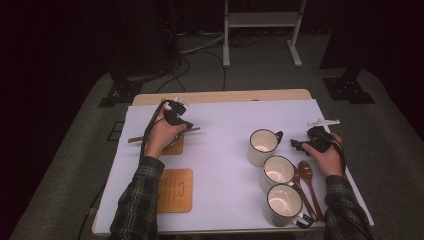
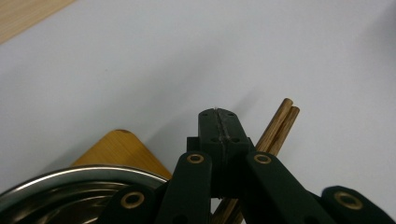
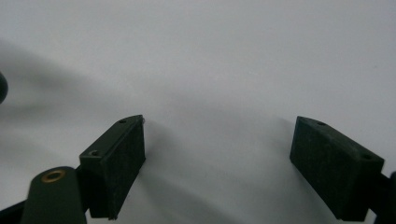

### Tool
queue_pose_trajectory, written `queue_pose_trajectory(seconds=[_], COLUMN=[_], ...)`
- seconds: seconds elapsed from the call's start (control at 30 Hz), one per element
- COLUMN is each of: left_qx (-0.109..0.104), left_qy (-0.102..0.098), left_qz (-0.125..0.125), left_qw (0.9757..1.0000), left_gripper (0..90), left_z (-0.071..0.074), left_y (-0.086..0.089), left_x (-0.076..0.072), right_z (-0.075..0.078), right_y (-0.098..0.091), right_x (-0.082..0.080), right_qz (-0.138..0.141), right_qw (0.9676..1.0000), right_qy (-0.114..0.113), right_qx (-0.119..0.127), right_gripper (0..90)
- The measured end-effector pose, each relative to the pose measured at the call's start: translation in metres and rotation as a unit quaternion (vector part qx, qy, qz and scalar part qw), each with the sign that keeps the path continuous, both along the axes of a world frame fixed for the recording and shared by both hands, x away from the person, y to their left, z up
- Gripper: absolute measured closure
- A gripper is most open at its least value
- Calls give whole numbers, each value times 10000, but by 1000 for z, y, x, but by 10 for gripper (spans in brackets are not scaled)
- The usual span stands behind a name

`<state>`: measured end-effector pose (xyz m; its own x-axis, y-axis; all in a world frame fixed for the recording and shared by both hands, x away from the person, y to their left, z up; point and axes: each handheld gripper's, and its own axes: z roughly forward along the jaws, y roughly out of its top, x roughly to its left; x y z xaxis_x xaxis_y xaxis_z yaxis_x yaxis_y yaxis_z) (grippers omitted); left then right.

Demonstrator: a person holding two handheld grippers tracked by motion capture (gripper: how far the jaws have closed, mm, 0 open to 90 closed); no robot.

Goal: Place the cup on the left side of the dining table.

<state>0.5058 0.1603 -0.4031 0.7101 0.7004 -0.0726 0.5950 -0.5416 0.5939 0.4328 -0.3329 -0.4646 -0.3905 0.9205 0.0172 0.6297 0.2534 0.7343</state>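
Wooden chopsticks [image 2: 278,125] clamped off-centre in left gripper [image 2: 218,114] near tabletop's left edge; could pivot, slip, hit steel bowl [image 2: 70,179]. Right gripper [image 3: 217,154] released, empty.

High view dim, soft, slightly grainy; room around bench [image 1: 220,97] falls to near black, white sheet [image 1: 225,120] brightest patch. Left gripper view sharper: faint glare on steel bowl [image 2: 70,179] rim, chopsticks [image 2: 280,123] cast soft shadow toward upper left. Right gripper view: near fingers [image 3: 119,163] blurred, broad soft shadows on sheet, dark vignette at left edge.
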Motion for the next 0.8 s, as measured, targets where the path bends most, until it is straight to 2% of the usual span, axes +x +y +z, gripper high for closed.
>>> queue_pose_trajectory(seconds=[0.3,0.47,0.63,0.7,0.8], left_qx=[-46,-108,-194,-344,-406], left_qy=[0,-54,-171,-160,-183], left_qz=[-75,-81,-140,-163,-224], left_qw=[10000,9999,9996,9991,9988], left_gripper=[900,898,843,815,760], left_z=[0,4,16,20,27], left_y=[-1,-1,-5,-7,-9], left_x=[-13,-15,-17,-19,-24], right_z=[0,0,0,0,0], right_y=[0,0,0,0,0], right_x=[0,0,0,0,0], right_qz=[0,-6,-4,1,6], right_qw=[10000,10000,10000,10000,10000], right_qy=[-4,4,3,-4,-8], right_qx=[-9,-5,-2,-7,-12], right_gripper=[165,165,165,165,164])
